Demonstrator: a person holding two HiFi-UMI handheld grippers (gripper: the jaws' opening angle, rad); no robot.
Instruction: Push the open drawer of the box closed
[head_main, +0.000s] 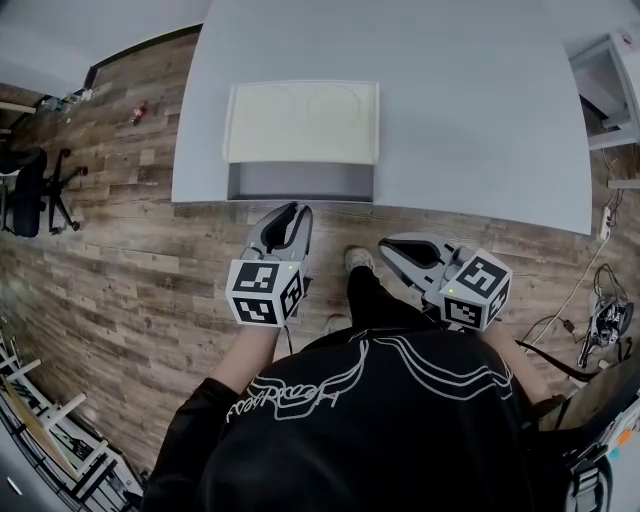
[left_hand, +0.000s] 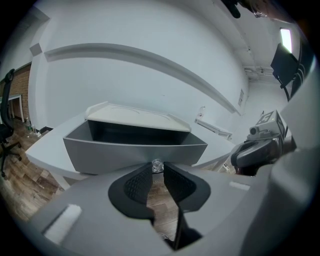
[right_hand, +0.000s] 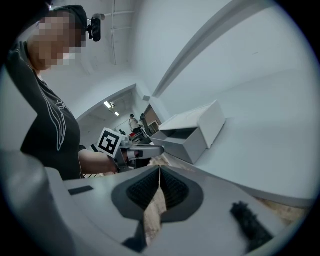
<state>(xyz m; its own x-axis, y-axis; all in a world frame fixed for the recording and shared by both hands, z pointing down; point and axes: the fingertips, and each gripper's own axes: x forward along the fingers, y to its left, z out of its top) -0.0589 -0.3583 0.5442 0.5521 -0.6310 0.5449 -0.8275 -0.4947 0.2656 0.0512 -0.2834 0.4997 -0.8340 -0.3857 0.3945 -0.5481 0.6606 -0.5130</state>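
A white box (head_main: 300, 120) sits on the pale table (head_main: 480, 130), its grey drawer (head_main: 300, 182) pulled out to the table's front edge. My left gripper (head_main: 290, 215) hovers just short of the drawer front, over the floor. In the left gripper view the drawer (left_hand: 130, 150) fills the middle, and the left gripper (left_hand: 157, 167) shows a narrow slit between its pads, holding nothing. My right gripper (head_main: 388, 245) hangs lower and to the right, away from the drawer. In its own view the right gripper (right_hand: 159, 170) has its pads meeting, with the drawer (right_hand: 180, 142) off ahead.
The floor is wood planks. A black office chair (head_main: 30, 190) stands at far left. A white device (head_main: 610, 80) sits beyond the table's right end, with cables (head_main: 600, 310) on the floor below it. The person's shoe (head_main: 358, 260) is between the grippers.
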